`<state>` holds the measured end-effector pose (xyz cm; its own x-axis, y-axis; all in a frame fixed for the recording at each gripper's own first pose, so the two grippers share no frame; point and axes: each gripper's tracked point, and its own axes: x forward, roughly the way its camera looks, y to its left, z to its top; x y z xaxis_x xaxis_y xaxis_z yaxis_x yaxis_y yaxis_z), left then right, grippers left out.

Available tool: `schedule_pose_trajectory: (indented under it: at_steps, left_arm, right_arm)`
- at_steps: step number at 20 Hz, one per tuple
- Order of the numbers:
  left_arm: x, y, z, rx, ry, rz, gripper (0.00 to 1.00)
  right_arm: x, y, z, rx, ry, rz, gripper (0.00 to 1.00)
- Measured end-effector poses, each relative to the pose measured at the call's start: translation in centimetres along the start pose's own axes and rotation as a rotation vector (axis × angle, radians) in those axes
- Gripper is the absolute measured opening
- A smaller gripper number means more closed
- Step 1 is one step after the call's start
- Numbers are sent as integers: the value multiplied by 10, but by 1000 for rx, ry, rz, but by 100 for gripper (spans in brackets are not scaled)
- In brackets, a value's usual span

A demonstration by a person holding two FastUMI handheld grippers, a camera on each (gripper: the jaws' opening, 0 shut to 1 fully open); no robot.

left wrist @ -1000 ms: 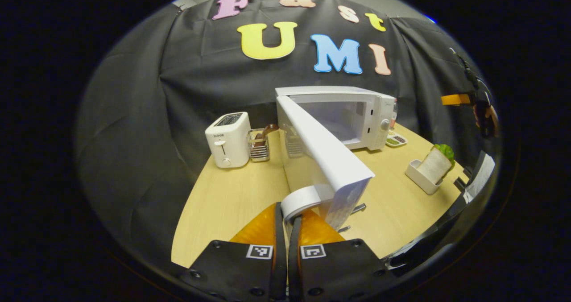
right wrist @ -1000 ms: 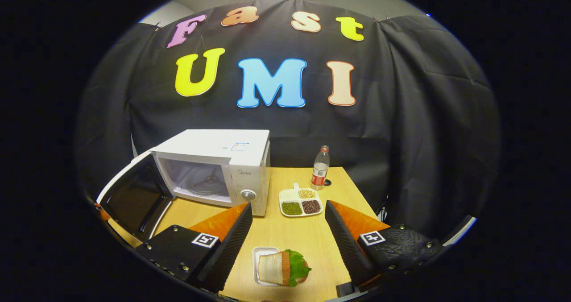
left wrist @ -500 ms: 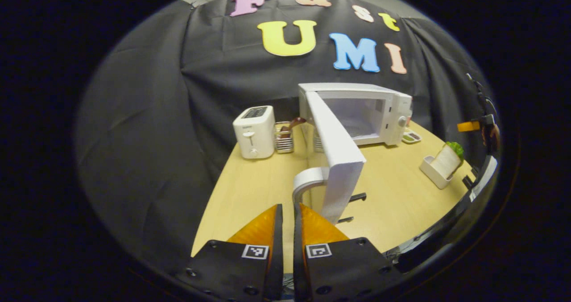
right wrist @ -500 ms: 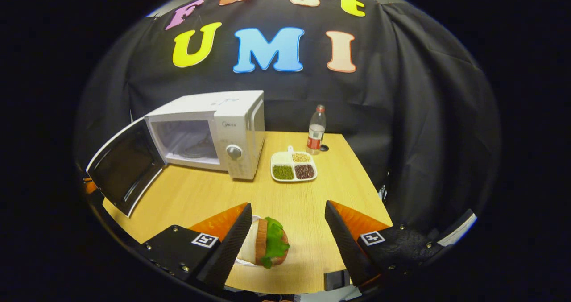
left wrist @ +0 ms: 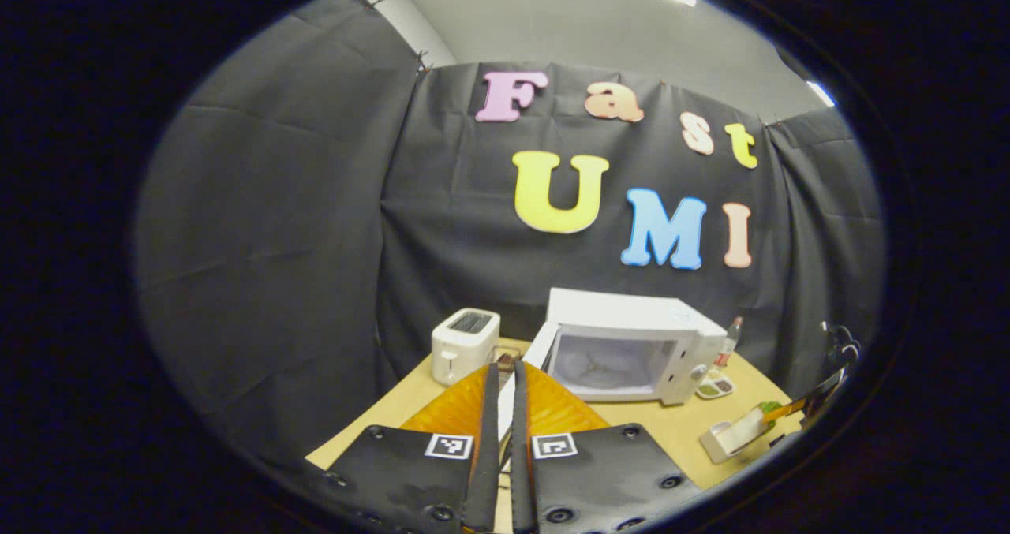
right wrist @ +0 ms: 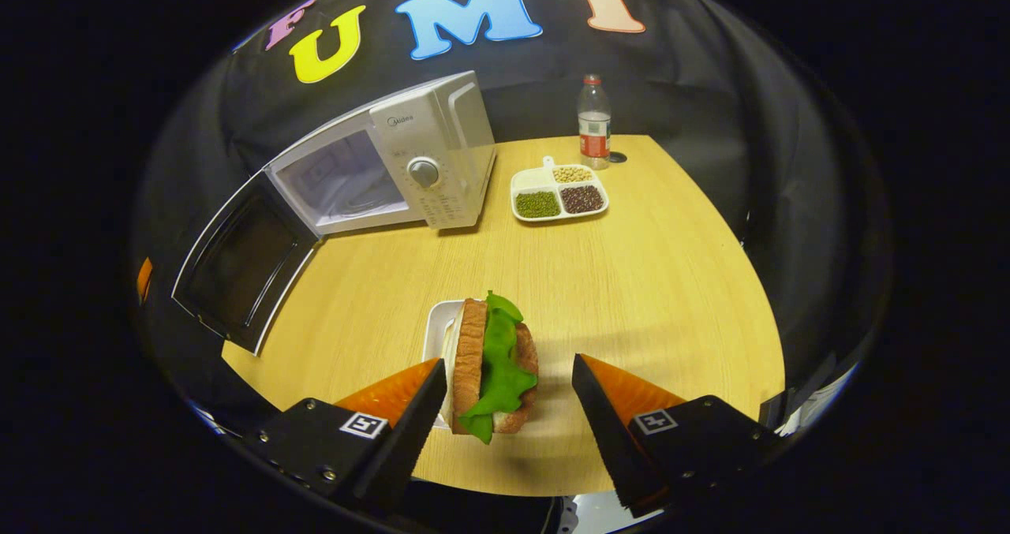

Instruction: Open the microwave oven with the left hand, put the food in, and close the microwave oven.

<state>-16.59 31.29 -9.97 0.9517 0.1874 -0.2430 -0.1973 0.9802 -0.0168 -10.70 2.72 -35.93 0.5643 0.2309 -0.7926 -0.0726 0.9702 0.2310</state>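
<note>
The white microwave [left wrist: 631, 345] stands at the back of the table with its door [left wrist: 539, 343] swung wide open and its cavity empty. My left gripper [left wrist: 503, 370] is shut on nothing and hangs well back from the door. In the right gripper view the microwave [right wrist: 394, 163] sits far left with its dark-windowed door [right wrist: 245, 262] open toward me. The food, a sandwich [right wrist: 493, 368] with lettuce, stands on edge in a small white tray [right wrist: 436, 325]. My right gripper [right wrist: 509, 367] is open, one finger on each side of the sandwich, neither touching it.
A white toaster [left wrist: 464, 343] stands left of the microwave. Right of the microwave lie a divided plate of beans [right wrist: 559, 191] and a water bottle [right wrist: 593, 124]. The wooden table [right wrist: 655, 281] ends just below my right fingers.
My left gripper let go of the door handle and drew back and up, away from the microwave. My right gripper came down and forward, so the sandwich now stands between its open fingers.
</note>
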Motion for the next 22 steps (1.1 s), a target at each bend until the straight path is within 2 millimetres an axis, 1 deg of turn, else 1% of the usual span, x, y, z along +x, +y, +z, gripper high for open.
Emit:
schedule_pose_trajectory:
  at_steps: [1,2,3,4,5,6,7,8,9,10,11,12,13,14,16,19,21,22]
  left_arm:
    - [3,-28,20,-4,-44,-39,17]
    - [9,-55,35,-1,-78,-63,42]
    - [16,-82,50,1,-102,-92,50]
    - [26,-108,60,10,-126,-103,57]
    - [28,-133,68,17,-140,-131,65]
    - [32,-160,70,24,-139,-158,72]
    - [33,-183,72,37,-135,-175,80]
    - [34,-204,73,54,-134,-195,87]
    - [34,-221,74,71,-135,-209,95]
    - [34,-236,73,83,-129,-220,95]
    - [33,-249,70,92,-115,-229,95]
    - [32,-257,67,101,-101,-228,94]
    - [32,-263,68,106,-90,-221,96]
    - [30,-269,72,104,-85,-212,96]
    - [27,-268,83,91,-98,-186,95]
    - [24,-268,94,79,-121,-161,96]
    - [26,-267,92,73,-123,-185,95]
    - [28,-262,90,80,-117,-192,95]
  right_arm:
    - [1,1,-1,-2,9,17,91]
    - [5,2,-3,-6,20,34,92]
    - [7,2,-4,-9,31,48,92]
    - [9,3,-5,-6,43,65,92]
    - [11,5,-7,3,51,81,86]
    - [12,8,-8,15,56,102,87]
    - [11,11,-5,26,55,124,72]
    - [10,12,-1,43,47,144,66]
    - [9,15,-5,62,55,164,43]
    - [7,15,-5,63,67,183,32]
    - [11,18,-4,66,69,211,19]
    - [5,18,1,69,70,234,19]
    - [1,20,8,83,64,260,19]
    - [-4,23,16,110,52,294,18]
    - [-17,33,40,158,17,380,19]
    - [-32,56,75,252,-10,520,18]
    - [-40,72,96,315,-40,558,18]
    - [-44,84,105,347,-61,580,18]
